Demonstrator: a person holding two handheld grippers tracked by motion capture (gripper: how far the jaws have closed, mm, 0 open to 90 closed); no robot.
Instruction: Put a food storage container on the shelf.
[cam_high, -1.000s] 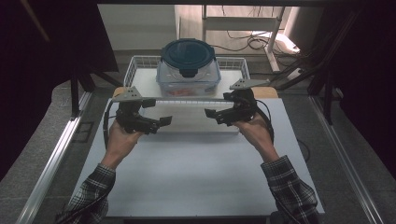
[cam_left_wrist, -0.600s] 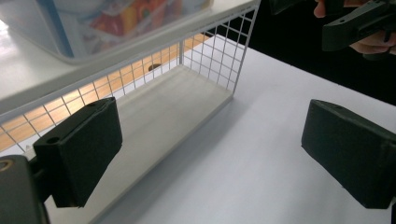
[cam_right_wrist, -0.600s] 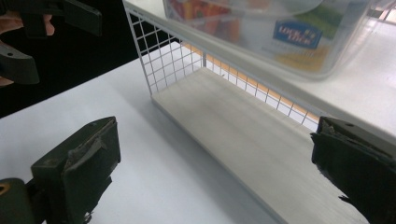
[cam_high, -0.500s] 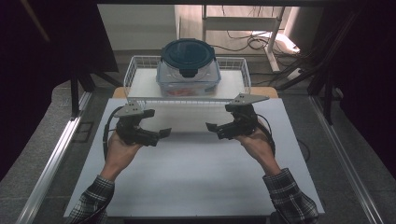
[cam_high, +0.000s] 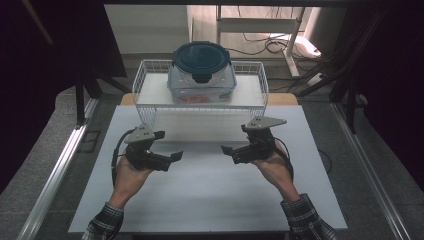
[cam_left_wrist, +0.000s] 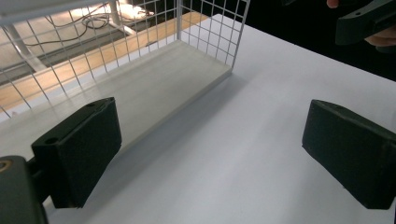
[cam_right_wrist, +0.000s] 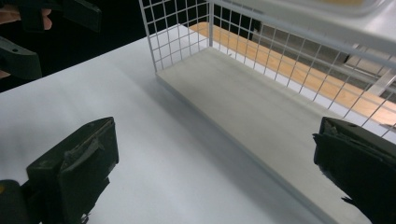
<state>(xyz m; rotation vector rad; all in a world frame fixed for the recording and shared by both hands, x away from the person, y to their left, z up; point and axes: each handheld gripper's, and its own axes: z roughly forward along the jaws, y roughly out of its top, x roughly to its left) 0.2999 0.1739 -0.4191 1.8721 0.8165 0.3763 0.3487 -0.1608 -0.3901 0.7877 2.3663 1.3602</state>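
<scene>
Left gripper (cam_high: 170, 159) above white table (cam_high: 210, 200), left of middle, jaws wide apart, nothing between them. Right gripper (cam_high: 231, 152) right of middle, jaws likewise spread, empty. Both point inward toward each other, well apart. White wire rack (cam_high: 200, 100) at table's far edge, centred. Clear container (cam_high: 202, 75) with dark round lid (cam_high: 201, 56) sits on rack's top shelf, middle. Lower shelf (cam_left_wrist: 154, 88) bare. Grippers near rack front, not touching it.

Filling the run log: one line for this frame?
left gripper: open, empty | right gripper: open, empty | container: lid on, atop wire rack | table
</scene>
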